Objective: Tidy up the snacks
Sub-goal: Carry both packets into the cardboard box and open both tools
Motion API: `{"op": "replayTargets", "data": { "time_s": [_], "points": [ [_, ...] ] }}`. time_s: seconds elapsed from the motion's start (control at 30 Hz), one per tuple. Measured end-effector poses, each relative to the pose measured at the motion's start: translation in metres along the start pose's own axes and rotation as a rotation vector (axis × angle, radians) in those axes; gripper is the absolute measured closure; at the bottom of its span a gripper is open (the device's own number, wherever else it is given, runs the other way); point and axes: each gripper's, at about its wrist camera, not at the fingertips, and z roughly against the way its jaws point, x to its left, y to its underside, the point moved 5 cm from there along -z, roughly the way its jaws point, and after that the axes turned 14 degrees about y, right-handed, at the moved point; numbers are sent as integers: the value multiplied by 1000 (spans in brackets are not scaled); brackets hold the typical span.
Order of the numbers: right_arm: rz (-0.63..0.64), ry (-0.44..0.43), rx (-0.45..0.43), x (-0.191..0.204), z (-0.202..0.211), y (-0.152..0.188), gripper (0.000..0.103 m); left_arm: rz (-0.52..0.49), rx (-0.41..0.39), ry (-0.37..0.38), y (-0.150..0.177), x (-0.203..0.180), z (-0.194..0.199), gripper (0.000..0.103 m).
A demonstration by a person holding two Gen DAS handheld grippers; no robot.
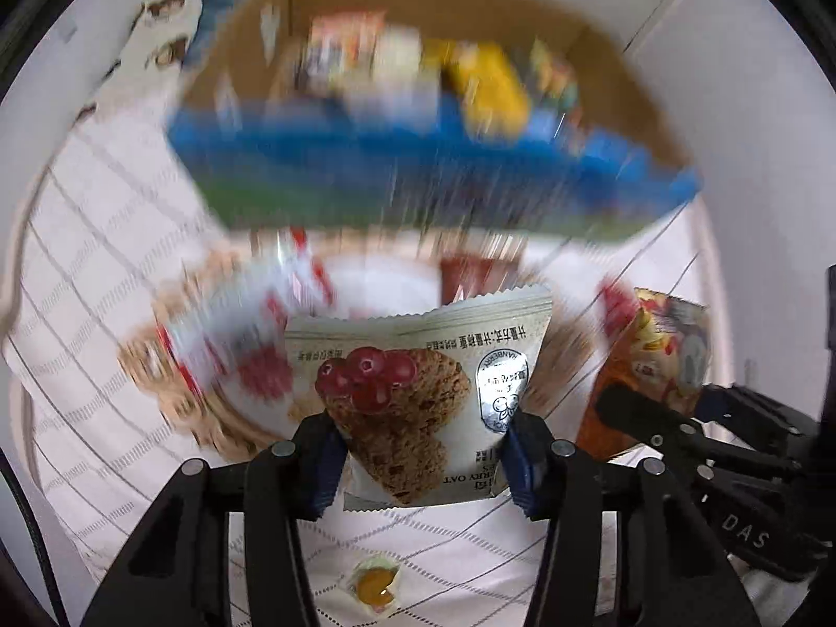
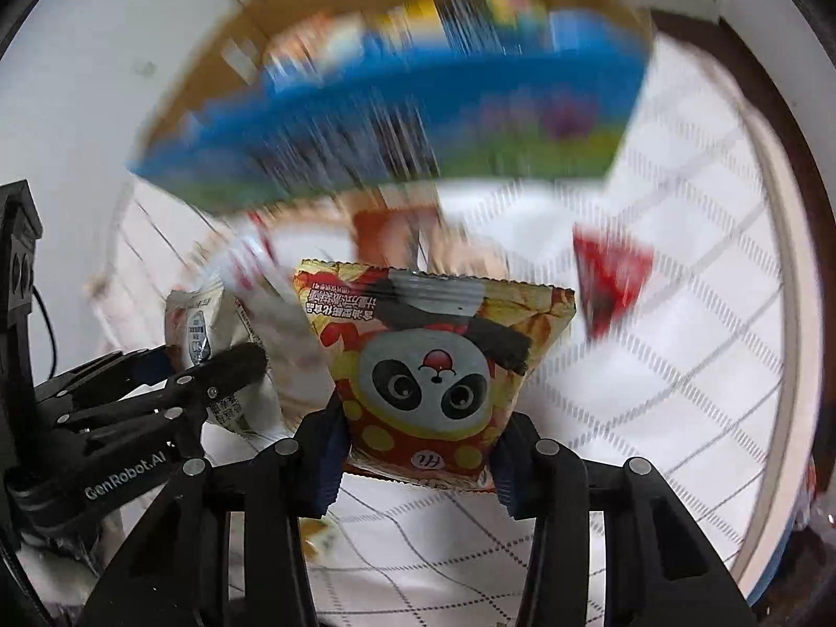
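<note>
Pinching an oat cookie packet (image 1: 413,397) between its blue pads, the left gripper (image 1: 423,465) holds the packet sharp at 6 o'clock of the left wrist view while everything behind smears with blur. Its pads press the packet's two sides, and the print of a cookie topped with red berries faces the camera upside down. The right gripper (image 2: 415,462) is clamped likewise on a panda packet (image 2: 433,366), red and yellow, at 6 o'clock of the right wrist view. Each camera also catches the other tool from the side: the left view shows the right gripper (image 1: 674,418) at 4 o'clock with the panda packet (image 1: 653,366) edge-on, and the right view shows the left gripper (image 2: 172,371) at 8 o'clock with the cookie packet (image 2: 209,345) as a pale sliver. A cardboard box (image 1: 601,52) with a blue front, holding blurred snack packs, fills 12 o'clock in both views. Below lies a white cloth (image 1: 104,261) with a thin grid. Only the left view shows a small yellow-centred wrapper (image 1: 375,584) clearly on the cloth at 6 o'clock. Only the right view shows a red packet (image 2: 608,277) at 2 o'clock and a round wooden rim (image 2: 784,313) at 3 o'clock.
</note>
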Motion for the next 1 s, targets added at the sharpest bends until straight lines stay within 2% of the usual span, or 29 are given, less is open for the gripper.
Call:
{"op": "replayTargets", "data": {
  "time_s": [0.07, 0.17, 0.3, 0.4, 0.47, 0.6, 0.77, 0.8, 0.83, 0.87, 0.9, 0.93, 0.97, 1.0],
  "points": [
    [-14, -43, -51, -3, 31, -30, 55, -17, -31, 19, -24, -8, 19, 55],
    [-22, -56, -119, -10, 64, -72, 55, -43, -57, 21, -69, -19, 41, 55],
    [-34, 19, -177, -34, 81, -144, 55, -61, -54, -36, -118, -3, 43, 55],
    [-45, 73, -162, -46, 68, -191, 55, -22, -5, -49, -142, 21, 28, 55],
    [-43, 105, -140, -44, 49, -220, 55, 3, 31, -85, -159, 37, 13, 55],
    [-36, 149, -92, -54, 19, -252, 55, 25, 83, -146, -174, 65, -18, 55],
    [-30, 184, -9, -53, -23, -264, 54, 33, 169, -188, -182, 84, -45, 54],
    [-36, 185, 5, -55, -29, -263, 47, 41, 188, -190, -182, 88, -51, 52],
    [-38, 185, 21, -56, -35, -263, 38, 47, 197, -185, -182, 91, -56, 45],
    [-37, 195, 41, -57, -42, -264, 15, 56, 201, -178, -182, 93, -58, 38],
    [-36, 202, 46, -57, -45, -264, 5, 64, 197, -172, -183, 95, -60, 34],
    [-35, 204, 45, -59, -48, -263, 5, 60, 188, -171, -184, 95, -61, 24],
    [-36, 211, 55, -60, -51, -262, 5, 53, 182, -169, -184, 95, -62, 19],
    [-39, 210, 62, -60, -53, -261, 5, 52, 178, -170, -184, 95, -63, 19]
  ]
}}
